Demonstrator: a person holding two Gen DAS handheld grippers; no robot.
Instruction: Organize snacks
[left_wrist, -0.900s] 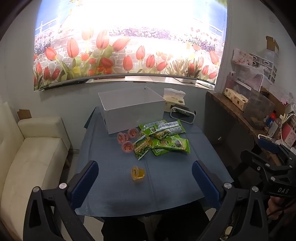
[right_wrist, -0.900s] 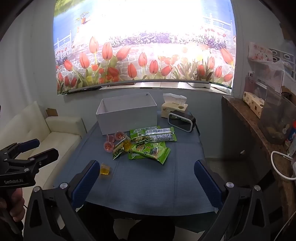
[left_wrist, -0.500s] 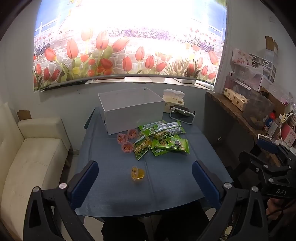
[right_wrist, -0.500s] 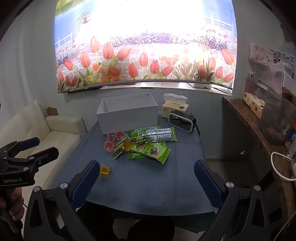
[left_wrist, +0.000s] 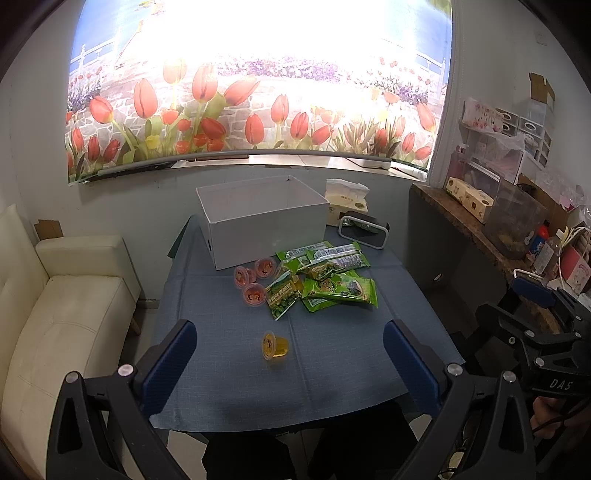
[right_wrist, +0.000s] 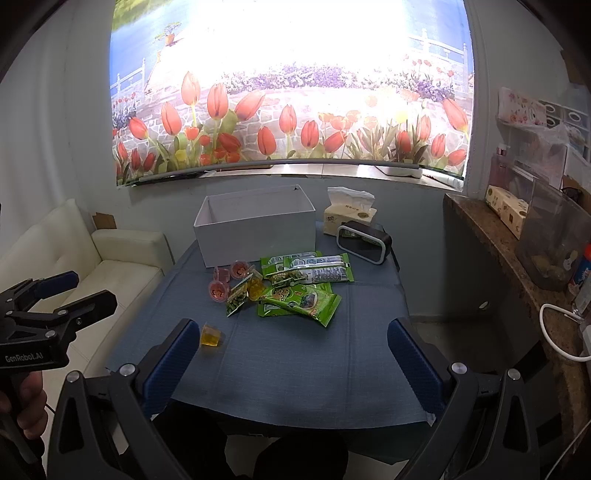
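We hold both hand-held grippers wide, empty, above worktop (left_wrist: 221, 387) near edge. Yellow jelly cup (left_wrist: 275, 346) on its side, dead ahead of L hand-held gripper (left_wrist: 290, 365), left of R hand-held gripper (right_wrist: 291, 363); L nearer. White box (left_wrist: 266, 229) beyond.

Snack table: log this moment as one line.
left gripper: open, empty | right gripper: open, empty | white box: no snacks visible inside | yellow jelly cup: alone, nearest | green packets: piled
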